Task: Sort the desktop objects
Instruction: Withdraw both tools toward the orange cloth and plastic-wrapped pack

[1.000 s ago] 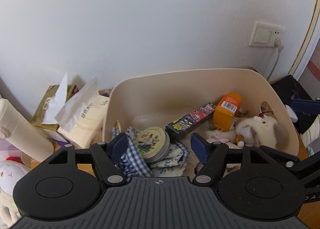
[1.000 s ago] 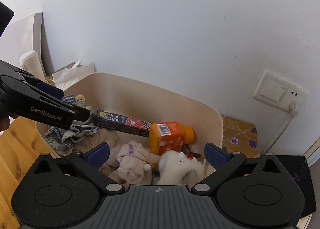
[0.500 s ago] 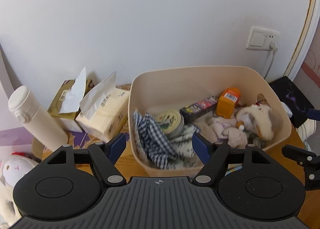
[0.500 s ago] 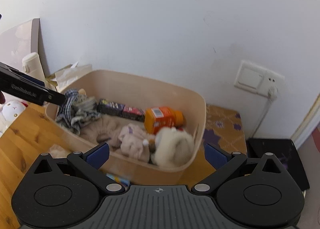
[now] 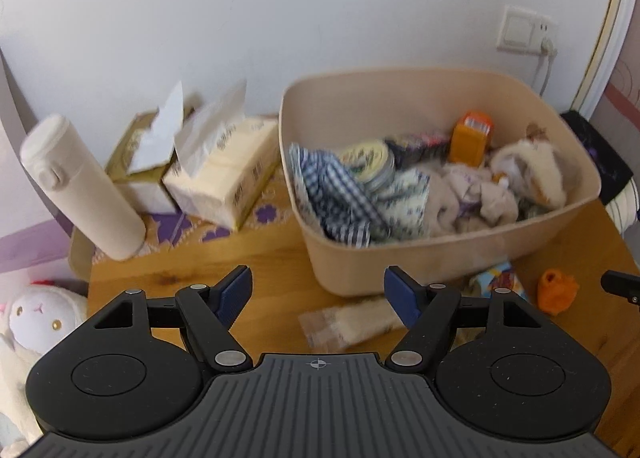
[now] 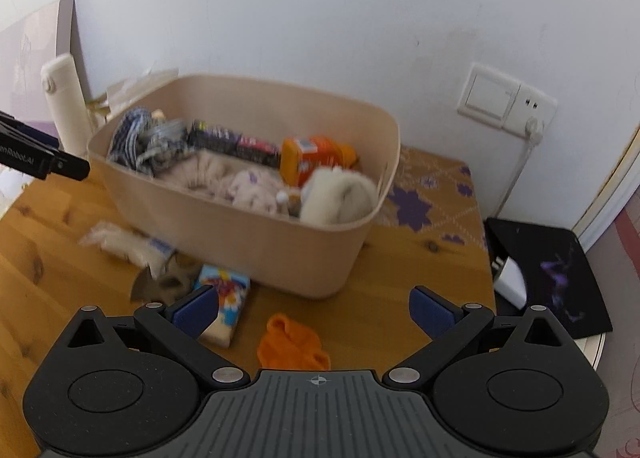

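Left gripper (image 5: 318, 298): matte black frame, blue ribbed pads spread wide, nothing between them, above bare knotty pine table (image 5: 256, 258). Just beyond its right pad, a crinkly clear packet (image 5: 352, 325) of pale fibrous stuff lies flat.

Right gripper (image 6: 314, 308): jaws likewise spread and empty. Between and below its pads, a soft crumpled orange cloth (image 6: 290, 344). By its left pad, a small glossy printed box (image 6: 224, 300); left of that, a brown furry item (image 6: 168, 282), too blurred to tell.

Farther back, a beige rounded-rectangular plastic bin (image 5: 420, 262), smooth-walled, holds blue gingham cloth (image 5: 340, 194), a round metal tin (image 5: 368, 160), a long dark carton (image 6: 236, 144), an orange bottle (image 6: 316, 156) lying on its side, and a fluffy white plush (image 6: 340, 198).

Left of the bin: two tissue boxes (image 5: 224, 182) and a cream cylindrical flask (image 5: 80, 186), on a patterned mat (image 5: 264, 214).
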The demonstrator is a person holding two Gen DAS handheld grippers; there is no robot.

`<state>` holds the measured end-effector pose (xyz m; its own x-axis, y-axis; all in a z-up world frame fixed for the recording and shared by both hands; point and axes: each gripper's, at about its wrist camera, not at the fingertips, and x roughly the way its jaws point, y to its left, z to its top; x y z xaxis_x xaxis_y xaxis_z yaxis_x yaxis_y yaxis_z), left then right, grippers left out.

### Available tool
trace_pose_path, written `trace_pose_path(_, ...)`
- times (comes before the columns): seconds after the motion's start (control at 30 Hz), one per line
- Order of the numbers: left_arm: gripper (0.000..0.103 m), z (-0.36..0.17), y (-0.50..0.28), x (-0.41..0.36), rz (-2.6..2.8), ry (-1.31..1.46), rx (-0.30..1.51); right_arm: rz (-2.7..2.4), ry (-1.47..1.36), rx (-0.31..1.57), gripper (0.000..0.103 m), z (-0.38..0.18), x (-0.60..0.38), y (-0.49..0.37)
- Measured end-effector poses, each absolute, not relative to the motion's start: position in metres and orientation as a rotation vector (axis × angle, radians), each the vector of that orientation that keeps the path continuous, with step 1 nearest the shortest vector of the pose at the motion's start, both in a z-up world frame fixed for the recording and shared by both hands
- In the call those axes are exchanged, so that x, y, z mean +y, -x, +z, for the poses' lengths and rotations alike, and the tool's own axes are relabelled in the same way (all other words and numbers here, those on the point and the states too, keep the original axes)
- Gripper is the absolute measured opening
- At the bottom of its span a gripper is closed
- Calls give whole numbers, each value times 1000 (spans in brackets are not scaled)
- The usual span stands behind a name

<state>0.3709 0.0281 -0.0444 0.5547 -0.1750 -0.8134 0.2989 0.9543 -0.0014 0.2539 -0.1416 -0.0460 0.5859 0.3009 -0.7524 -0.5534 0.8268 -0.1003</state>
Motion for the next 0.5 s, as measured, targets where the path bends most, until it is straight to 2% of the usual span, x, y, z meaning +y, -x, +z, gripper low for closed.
trace_pose_path(0.5,74,-121,-384,11,-375,-272,1084,572,431,942,103,-110,-127,-262)
